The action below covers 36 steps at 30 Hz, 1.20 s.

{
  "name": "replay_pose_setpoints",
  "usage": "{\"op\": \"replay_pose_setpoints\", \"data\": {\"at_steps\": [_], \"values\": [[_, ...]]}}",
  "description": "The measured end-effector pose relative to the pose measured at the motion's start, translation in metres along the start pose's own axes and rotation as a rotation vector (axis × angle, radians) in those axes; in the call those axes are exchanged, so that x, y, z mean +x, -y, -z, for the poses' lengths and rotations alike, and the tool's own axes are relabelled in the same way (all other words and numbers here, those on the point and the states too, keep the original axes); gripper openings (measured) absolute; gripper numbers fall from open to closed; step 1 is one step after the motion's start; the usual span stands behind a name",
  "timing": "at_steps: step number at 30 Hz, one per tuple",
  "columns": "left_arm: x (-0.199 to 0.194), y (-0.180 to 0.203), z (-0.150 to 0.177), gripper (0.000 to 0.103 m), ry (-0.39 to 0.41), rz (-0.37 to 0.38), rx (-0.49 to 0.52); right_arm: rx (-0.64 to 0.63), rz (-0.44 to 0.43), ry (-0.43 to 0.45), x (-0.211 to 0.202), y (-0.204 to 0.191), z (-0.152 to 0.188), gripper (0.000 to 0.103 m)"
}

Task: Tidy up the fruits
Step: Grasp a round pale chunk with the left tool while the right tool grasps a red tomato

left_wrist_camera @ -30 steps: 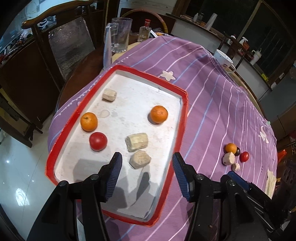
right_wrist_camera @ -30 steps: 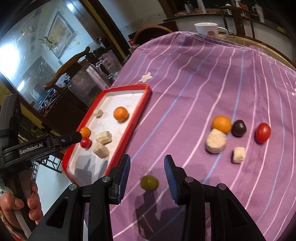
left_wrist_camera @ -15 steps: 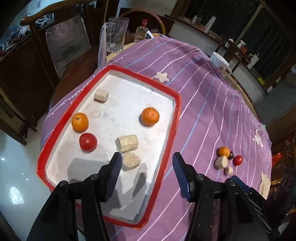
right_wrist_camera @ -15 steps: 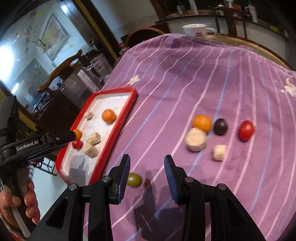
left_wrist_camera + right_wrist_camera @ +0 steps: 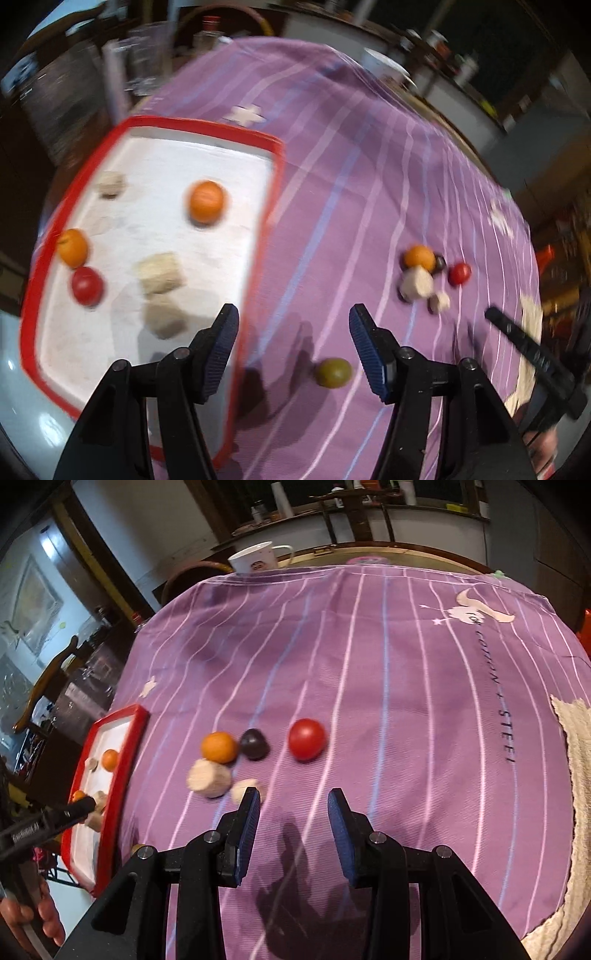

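left gripper (image 5: 293, 334) spread, empty | right gripper (image 5: 293, 812) spread, empty | round green fruit (image 5: 333, 372) near, on striped purple cloth (image 5: 388, 686) | red-rimmed tray (image 5: 271, 177) left | white mug (image 5: 255, 557) far

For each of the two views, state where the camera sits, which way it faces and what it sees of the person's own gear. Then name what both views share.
Left wrist: on the left gripper, facing across the tray and green fruit; its open fingers show.
Right wrist: on the right gripper, facing the red fruit and mug; its open fingers and the hand show.
Shared: tray, purple cloth, loose fruit cluster.
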State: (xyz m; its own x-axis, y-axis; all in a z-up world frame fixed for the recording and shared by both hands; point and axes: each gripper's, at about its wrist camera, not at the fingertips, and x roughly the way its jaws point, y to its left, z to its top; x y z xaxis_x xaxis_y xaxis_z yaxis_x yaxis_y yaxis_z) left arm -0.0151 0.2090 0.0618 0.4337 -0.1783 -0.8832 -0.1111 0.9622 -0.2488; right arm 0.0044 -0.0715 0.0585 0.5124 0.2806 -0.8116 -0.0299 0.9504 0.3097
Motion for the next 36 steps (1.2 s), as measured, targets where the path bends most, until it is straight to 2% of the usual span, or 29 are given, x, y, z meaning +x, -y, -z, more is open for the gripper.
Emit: {"op": "replay_pose_setpoints", "data": {"at_steps": [6, 14, 19, 22, 27, 28, 30, 31, 34, 36], "values": [[0.022, 0.031, 0.011, 0.061, -0.050, 0.020, 0.092, -0.038, -0.003, -0.008, 0.008, 0.000, -0.006, 0.042], [0.046, 0.074, 0.009, 0.061, -0.055, 0.035, 0.202, -0.112, 0.038, -0.007, 0.036, -0.002, -0.036, 0.042], [0.068, 0.094, -0.002, 0.060, -0.059, 0.059, 0.235, -0.160, 0.064, -0.032, 0.054, -0.005, -0.044, 0.042], [0.081, 0.103, -0.005, 0.054, -0.068, 0.061, 0.253, -0.184, 0.056, -0.049, 0.063, -0.007, -0.043, 0.042], [0.087, 0.113, -0.012, 0.053, -0.046, 0.066, 0.274, -0.208, 0.073, -0.056, 0.070, -0.008, -0.044, 0.042], [0.089, 0.116, -0.012, 0.052, -0.042, 0.063, 0.276, -0.206, 0.070, -0.058, 0.071, -0.007, -0.045, 0.042], [0.089, 0.120, -0.012, 0.041, -0.044, 0.072, 0.279, -0.199, 0.068, -0.074, 0.075, -0.004, -0.044, 0.041], [0.090, 0.123, -0.011, 0.031, -0.055, 0.090, 0.279, -0.196, 0.068, -0.082, 0.076, -0.002, -0.042, 0.041], [0.087, 0.130, -0.007, 0.031, -0.046, 0.049, 0.301, -0.183, 0.048, -0.077, 0.075, 0.002, -0.039, 0.035], [0.085, 0.128, -0.006, 0.031, -0.054, 0.051, 0.283, -0.174, 0.036, -0.081, 0.074, 0.003, -0.039, 0.034]]}}
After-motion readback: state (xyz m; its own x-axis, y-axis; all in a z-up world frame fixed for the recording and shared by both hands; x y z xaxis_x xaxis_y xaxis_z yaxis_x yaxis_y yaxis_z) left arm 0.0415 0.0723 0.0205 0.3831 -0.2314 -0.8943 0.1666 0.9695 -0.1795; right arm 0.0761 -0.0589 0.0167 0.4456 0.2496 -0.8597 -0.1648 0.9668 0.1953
